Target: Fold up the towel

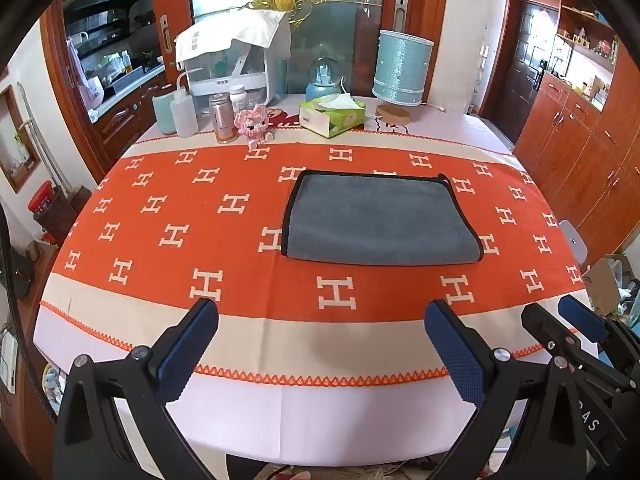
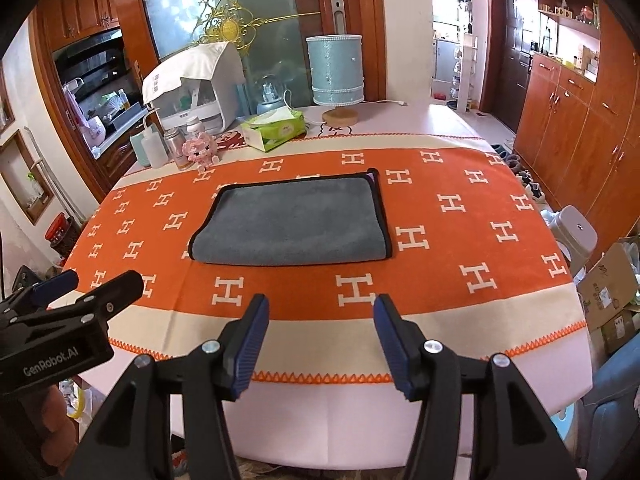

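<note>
A grey towel (image 1: 380, 220) with black trim lies flat, folded to a rectangle, on the orange H-patterned tablecloth (image 1: 168, 208); it also shows in the right wrist view (image 2: 292, 224). My left gripper (image 1: 320, 320) is open and empty, held back at the table's near edge, well short of the towel. My right gripper (image 2: 320, 312) is open and empty, also at the near edge. Each gripper shows at the side of the other's view, the right one (image 1: 568, 320) and the left one (image 2: 84, 284).
At the table's far side stand a tissue box (image 1: 332, 114), a blue glittery lamp (image 1: 402, 68), bottles (image 1: 184, 112), a pink toy (image 1: 252, 124) and a covered white appliance (image 1: 236, 60). Wooden cabinets (image 2: 580, 132) line the right wall. A stool (image 2: 576, 232) and boxes sit right of the table.
</note>
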A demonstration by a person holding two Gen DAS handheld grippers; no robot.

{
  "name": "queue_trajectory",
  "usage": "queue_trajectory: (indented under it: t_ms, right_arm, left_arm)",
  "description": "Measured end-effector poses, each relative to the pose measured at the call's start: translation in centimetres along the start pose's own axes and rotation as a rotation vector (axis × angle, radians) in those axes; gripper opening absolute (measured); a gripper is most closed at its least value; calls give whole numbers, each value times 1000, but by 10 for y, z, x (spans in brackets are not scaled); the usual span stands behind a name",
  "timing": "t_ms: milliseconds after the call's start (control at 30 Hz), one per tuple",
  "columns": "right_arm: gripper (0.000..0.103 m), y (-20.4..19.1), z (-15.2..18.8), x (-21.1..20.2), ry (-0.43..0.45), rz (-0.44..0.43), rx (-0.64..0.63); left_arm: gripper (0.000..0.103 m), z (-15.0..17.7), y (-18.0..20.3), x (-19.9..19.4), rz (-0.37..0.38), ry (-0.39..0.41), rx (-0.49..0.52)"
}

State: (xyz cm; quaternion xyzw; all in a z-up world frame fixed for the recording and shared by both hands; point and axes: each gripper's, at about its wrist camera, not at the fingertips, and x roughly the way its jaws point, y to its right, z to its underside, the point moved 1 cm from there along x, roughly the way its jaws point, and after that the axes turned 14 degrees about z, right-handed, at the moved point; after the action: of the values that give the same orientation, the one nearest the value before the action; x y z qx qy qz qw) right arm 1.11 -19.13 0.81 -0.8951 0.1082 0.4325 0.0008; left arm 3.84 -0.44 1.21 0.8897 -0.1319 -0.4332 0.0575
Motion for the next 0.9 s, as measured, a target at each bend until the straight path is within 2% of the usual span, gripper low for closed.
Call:
queue_trajectory:
  t_ms: [900]
  right_arm:
    - [55, -3, 1, -4, 15, 21, -9]
  left_arm:
    - [103, 1, 7, -4, -14, 12, 27]
